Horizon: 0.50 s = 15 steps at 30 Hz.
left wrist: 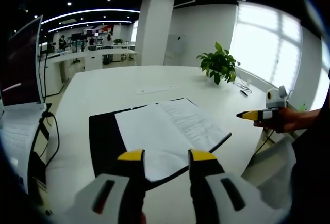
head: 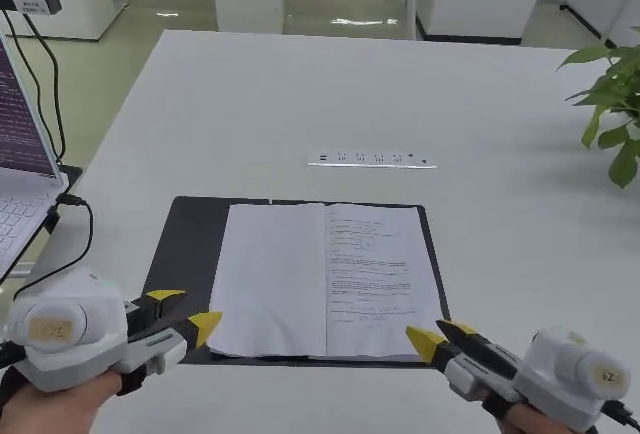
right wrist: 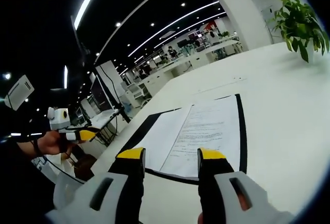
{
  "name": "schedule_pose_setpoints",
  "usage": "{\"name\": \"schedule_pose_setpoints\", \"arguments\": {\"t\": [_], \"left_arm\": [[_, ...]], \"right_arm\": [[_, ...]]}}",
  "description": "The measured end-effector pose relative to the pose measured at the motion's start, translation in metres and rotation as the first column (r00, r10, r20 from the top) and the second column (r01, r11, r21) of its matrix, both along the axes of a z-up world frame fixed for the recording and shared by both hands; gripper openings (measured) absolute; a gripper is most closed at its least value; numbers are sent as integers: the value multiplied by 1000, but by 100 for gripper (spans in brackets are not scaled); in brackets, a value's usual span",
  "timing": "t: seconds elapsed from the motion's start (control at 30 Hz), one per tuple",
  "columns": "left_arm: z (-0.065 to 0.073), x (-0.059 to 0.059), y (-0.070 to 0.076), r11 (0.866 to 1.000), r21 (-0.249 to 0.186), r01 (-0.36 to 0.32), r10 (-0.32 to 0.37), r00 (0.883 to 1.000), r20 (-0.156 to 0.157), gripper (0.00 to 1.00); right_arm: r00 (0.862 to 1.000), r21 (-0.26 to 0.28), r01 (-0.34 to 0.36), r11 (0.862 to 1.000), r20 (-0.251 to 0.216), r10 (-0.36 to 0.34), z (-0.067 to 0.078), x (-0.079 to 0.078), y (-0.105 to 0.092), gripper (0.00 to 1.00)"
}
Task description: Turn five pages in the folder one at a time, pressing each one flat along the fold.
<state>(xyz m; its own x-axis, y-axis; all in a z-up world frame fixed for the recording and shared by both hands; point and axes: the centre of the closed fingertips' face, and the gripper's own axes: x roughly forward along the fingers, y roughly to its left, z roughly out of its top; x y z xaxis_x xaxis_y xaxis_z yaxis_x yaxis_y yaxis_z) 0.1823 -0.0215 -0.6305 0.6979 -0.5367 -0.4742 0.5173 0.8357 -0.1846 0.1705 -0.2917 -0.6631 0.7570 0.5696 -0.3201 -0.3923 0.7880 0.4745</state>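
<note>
A black open folder (head: 185, 254) lies flat on the white bench (head: 300, 94), its white pages (head: 275, 274) spread, print on the right one. The left tongs (head: 188, 311) hover by its near left corner and the right tongs (head: 438, 335) by its near right corner. Both are apart and empty.

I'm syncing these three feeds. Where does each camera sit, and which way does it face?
Head view: on the head, looking down at the open folder on the table; left gripper and right gripper at the bottom corners.
Left gripper view: on the left gripper, facing over its jaws across the folder towards the plant; right gripper in a hand at right.
Right gripper view: on the right gripper, facing across the folder; left gripper at left.
Shared: all see the folder.
</note>
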Motion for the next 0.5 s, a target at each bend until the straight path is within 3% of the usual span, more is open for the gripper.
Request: {"name": "schedule_pose_setpoints", "arguments": {"t": [0.17, 0.27, 0.37, 0.5], "left_arm": [[7, -12, 2, 1000, 7, -5, 5, 1000, 12, 37], [9, -20, 2, 1000, 11, -2, 2, 1000, 21, 41], [10, -27, 1, 1000, -14, -9, 10, 1000, 27, 44], [10, -34, 1, 1000, -11, -17, 18, 1000, 23, 52]], "right_arm": [[999, -51, -29, 998, 16, 30, 5, -11, -3, 45], [999, -51, -36, 998, 25, 37, 9, -18, -6, 46], [999, -35, -31, 999, 39, 33, 11, -25, -9, 50], [998, -61, -49, 997, 24, 51, 7, -36, -10, 56]]}}
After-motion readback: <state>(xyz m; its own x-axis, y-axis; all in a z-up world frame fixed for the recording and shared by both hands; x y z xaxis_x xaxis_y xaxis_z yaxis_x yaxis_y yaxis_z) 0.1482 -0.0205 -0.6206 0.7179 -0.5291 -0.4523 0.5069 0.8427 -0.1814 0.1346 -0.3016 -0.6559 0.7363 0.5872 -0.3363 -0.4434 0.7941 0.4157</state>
